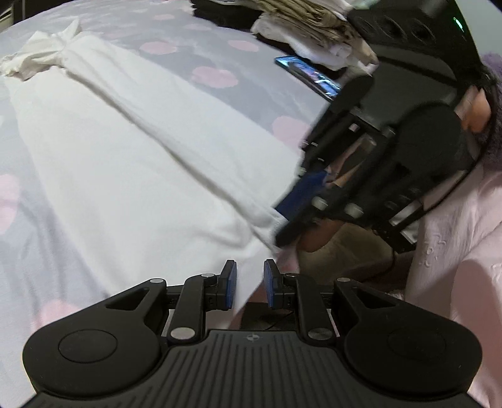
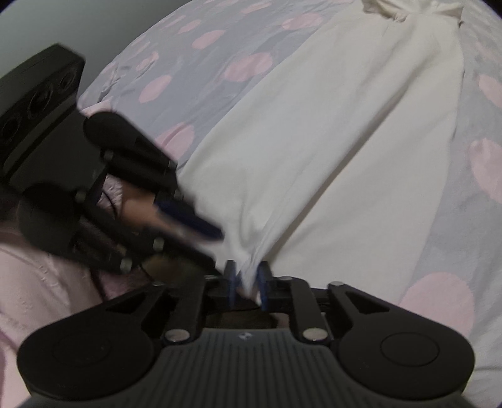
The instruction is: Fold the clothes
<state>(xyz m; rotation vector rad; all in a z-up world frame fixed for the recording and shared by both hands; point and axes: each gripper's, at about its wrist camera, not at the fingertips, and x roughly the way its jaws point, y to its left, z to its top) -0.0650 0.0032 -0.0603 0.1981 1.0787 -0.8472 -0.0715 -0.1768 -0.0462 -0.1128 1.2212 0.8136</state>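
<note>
The bed (image 1: 219, 62), under a grey sheet with pink blotches, fills the room ahead of both pairs of fingers. Along it lies a long white garment (image 1: 125, 150), stretched away from the fingers with its far end bunched into a knot of ties. It looks already doubled lengthwise, a soft ridge running down its middle, so I judge one fold done and the crosswise folds not yet made.

Beyond the fingers to the right sits a pile of clothes (image 1: 307, 28), beige and white, which may be finished pieces, though I cannot tell. Just in front of it lies a phone (image 1: 309, 77) with its screen lit.

The right gripper (image 2: 248, 281) pinches the near hem, cloth bunched between its blue pads. The left gripper (image 1: 250, 284) sits at the same hem just beside it; cloth hangs between its fingers, but they stand a little apart in its own view, and whether they grip I cannot tell. Both hold the near edge lifted slightly off the bed.
</note>
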